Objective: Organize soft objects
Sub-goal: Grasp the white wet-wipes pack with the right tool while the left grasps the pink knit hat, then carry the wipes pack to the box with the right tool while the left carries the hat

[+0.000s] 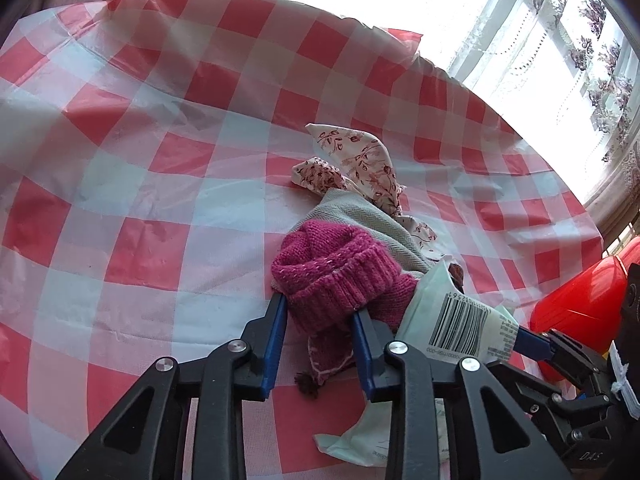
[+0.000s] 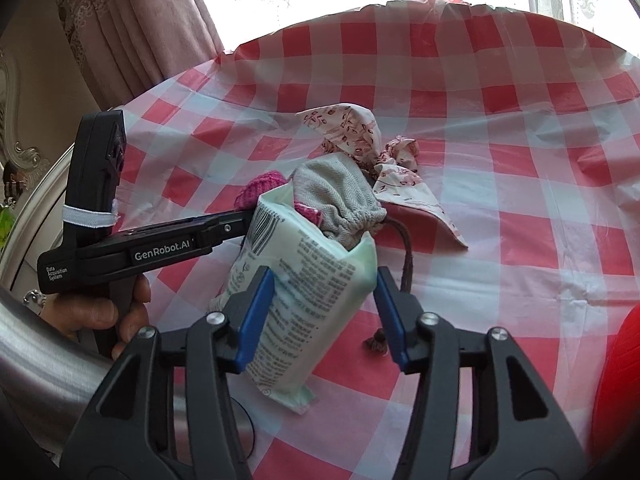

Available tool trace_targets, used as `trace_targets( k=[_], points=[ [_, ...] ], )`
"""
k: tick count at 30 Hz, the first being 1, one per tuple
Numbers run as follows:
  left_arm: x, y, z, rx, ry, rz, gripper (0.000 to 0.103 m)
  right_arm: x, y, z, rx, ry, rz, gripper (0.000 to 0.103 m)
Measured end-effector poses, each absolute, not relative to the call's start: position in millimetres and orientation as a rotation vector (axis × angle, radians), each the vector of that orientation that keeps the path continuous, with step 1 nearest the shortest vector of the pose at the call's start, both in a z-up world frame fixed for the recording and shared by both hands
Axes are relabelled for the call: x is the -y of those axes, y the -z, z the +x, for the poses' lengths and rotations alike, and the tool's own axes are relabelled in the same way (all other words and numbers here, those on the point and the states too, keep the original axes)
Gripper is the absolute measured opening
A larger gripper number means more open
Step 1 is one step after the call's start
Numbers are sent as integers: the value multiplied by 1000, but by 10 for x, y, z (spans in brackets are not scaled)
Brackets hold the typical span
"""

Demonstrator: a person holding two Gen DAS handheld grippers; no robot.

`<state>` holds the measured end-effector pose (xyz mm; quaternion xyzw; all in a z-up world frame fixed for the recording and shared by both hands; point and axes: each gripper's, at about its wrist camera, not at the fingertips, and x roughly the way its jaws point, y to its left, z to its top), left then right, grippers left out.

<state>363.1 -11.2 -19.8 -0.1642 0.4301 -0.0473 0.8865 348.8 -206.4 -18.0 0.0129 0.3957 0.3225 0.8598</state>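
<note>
A magenta knit hat (image 1: pixel 340 276) lies on the checked tablecloth, against a grey drawstring pouch (image 1: pixel 360 220) and a floral cloth (image 1: pixel 360 160). My left gripper (image 1: pixel 320 312) is shut on the hat's cuff. A pale green tissue pack (image 2: pixel 304 292) leans on the pouch (image 2: pixel 336 196). My right gripper (image 2: pixel 324 280) straddles the pack, its left finger touching it and its right finger apart, jaws open. The pack also shows in the left wrist view (image 1: pixel 460 312). The hat (image 2: pixel 264 188) is mostly hidden behind the pack in the right wrist view.
A red and white checked tablecloth (image 1: pixel 160 160) covers the table. A red object (image 1: pixel 580 300) sits at the right edge. A curtain (image 2: pixel 132 20) and bright window lie beyond the far edge. A metal chair back (image 2: pixel 40 360) stands at the left.
</note>
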Motion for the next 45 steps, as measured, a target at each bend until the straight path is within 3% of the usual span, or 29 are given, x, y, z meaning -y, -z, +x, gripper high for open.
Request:
trace_targets(
  k=[3,12,18,45],
  points=[
    [96,182,3619,-884,91,-340,27,2064,148,3462,-815,-683,21,44],
    [-1,97,3505,-850,71,-372,16,2178,21,3363,-778,-648,24,35],
    [-150,20,3359,-820,37,-405,15,2375,-98,3293,-757,-594,38,30],
    [-285,-230,2002,-748,-72,-476,15,3151,-410,2227,-717,-403,-16,24]
  ],
)
